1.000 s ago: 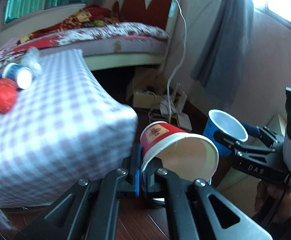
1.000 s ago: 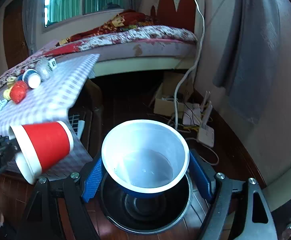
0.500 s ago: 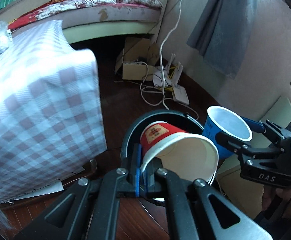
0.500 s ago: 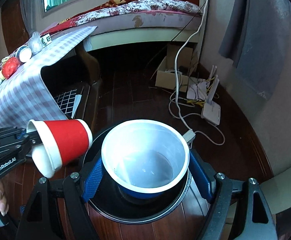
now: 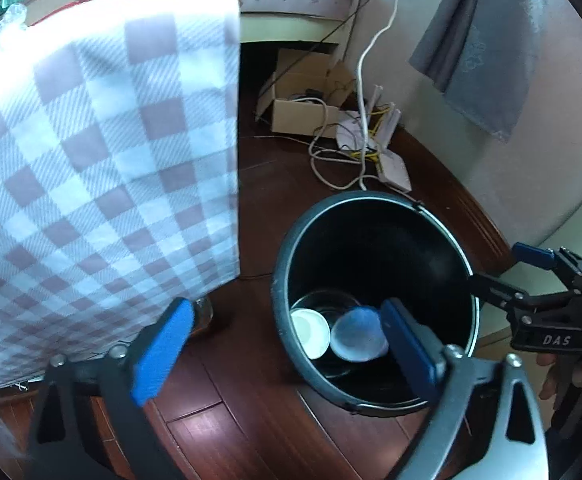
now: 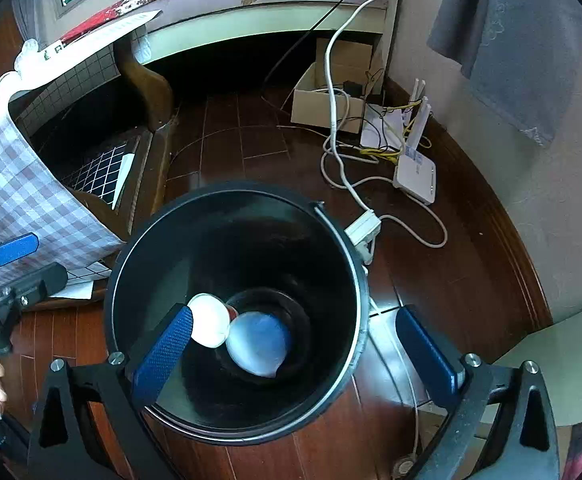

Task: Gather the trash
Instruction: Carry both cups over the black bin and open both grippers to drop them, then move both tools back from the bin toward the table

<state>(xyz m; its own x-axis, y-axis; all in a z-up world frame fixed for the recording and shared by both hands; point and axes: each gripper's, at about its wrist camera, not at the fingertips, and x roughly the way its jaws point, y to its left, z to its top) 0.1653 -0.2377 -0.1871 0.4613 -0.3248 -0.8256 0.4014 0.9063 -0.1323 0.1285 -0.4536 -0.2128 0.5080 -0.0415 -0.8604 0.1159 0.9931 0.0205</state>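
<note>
Blue pads: the left tool (image 5: 283, 344) and the right tool (image 6: 303, 356) both have their jaws opening, wide apart, with nothing between the pads; each is tilted down over the bin's mouth, which is why their view looks straight into it.
Black bin: the trash bin (image 6: 355, 280) stands upright on the wooden floor (image 6: 451, 264), just below both tools and just right of the table's hanging cloth, a short carry from the table edge.
Red cup: a red paper cup (image 6: 210, 326) lies on its side inside the bin, its white mouth facing up toward the cameras, left of the other cup.
Blue cup: a blue paper cup (image 6: 259, 344) lies inside the bin touching the red one, blurred, so it may not have settled; I cannot tell for certain.
Stage, as I judge it: this pair of cups is binned, and both tools are free for the next piece.
Checked cloth: the table (image 5: 103, 152) sits to the left under a purple-and-white cloth; a clear wrapper (image 5: 9, 20) shows at its far corner, and a white cap and something red peek over the edge in the right wrist view, likely more trash.
Far floor: a cardboard box (image 6: 331, 100), white cables and a router (image 6: 415, 178) lie by the wall, well apart from the bin; they look like working gear, not trash.
Far end: a bed (image 6: 275, 4) runs along the far wall.
</note>
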